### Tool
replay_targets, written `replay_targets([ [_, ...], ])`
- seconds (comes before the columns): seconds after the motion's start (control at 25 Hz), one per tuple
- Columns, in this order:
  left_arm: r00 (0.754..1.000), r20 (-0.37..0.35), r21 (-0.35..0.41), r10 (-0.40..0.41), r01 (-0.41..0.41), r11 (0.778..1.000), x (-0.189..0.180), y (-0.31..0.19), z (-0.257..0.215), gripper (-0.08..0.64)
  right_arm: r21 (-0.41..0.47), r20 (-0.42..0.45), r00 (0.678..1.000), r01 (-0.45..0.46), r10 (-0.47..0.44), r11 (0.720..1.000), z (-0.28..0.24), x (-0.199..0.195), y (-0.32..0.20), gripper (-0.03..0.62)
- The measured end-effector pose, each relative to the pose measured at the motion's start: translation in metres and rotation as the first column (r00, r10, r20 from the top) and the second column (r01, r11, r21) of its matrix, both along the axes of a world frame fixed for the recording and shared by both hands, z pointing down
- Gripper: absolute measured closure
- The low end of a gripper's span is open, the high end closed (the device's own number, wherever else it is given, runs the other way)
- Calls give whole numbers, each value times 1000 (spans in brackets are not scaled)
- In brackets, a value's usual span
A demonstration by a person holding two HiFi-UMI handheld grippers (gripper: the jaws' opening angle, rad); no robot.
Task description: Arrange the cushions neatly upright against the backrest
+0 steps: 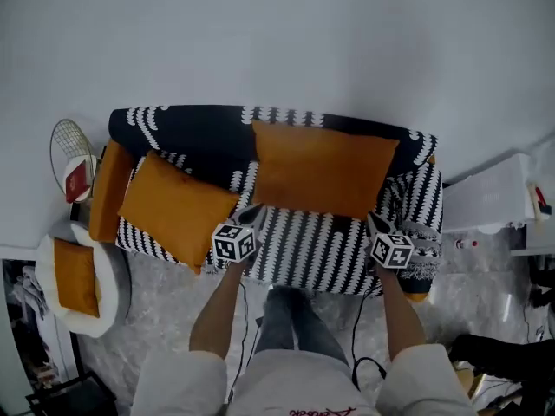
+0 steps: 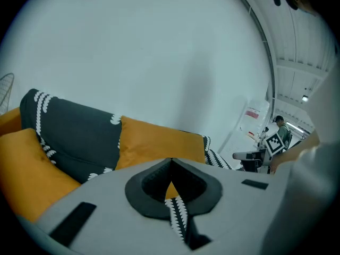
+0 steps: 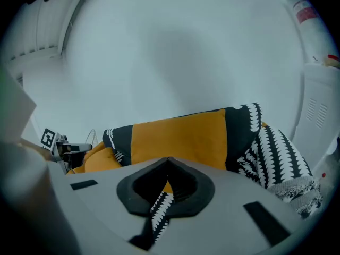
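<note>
A large orange cushion (image 1: 321, 170) leans upright against the backrest of the black-and-white patterned sofa (image 1: 312, 245). A second orange cushion (image 1: 173, 204) lies slanted on the left of the seat, and a third (image 1: 108, 189) stands against the left armrest. My left gripper (image 1: 253, 210) hovers over the seat's front, between the two cushions; its jaws meet with nothing visibly held (image 2: 171, 161). My right gripper (image 1: 373, 219) is near the large cushion's lower right corner, also shut and empty (image 3: 169, 161). From both gripper views the large cushion (image 2: 159, 142) (image 3: 180, 137) sits some way ahead.
A round white seat (image 1: 108, 289) with another orange cushion (image 1: 76, 276) stands at the left on the floor, beside a wire object (image 1: 71, 146). A white unit (image 1: 490, 199) stands right of the sofa. A plain wall runs behind the backrest.
</note>
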State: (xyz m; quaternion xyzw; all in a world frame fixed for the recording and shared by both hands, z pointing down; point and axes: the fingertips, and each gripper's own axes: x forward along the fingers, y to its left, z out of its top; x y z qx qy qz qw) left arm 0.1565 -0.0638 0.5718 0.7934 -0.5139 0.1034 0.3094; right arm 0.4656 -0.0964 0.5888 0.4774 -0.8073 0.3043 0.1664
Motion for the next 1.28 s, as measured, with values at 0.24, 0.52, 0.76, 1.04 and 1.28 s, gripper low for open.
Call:
replay_targets([
  [0.24, 990, 58, 48, -130, 128, 991, -53, 33, -34, 531, 51, 25, 986, 162, -164, 985, -30, -67, -8, 565],
  [0.52, 920, 99, 60, -378, 374, 926, -151, 127, -49, 531, 103, 44, 881, 464, -470, 880, -44, -225, 11, 565],
  [0.76, 812, 145, 75, -566, 561, 824, -222, 228, -61, 531, 155, 41, 686, 714, -727, 683, -53, -369, 76, 565],
  [1.04, 687, 122, 93, -717, 711, 697, -274, 308, -62, 531, 200, 27, 497, 847, -867, 492, -59, -472, 159, 565],
  [1.28, 683, 80, 162, -726, 710, 685, -280, 310, -61, 531, 230, 60, 548, 806, -834, 546, -63, -480, 166, 565],
])
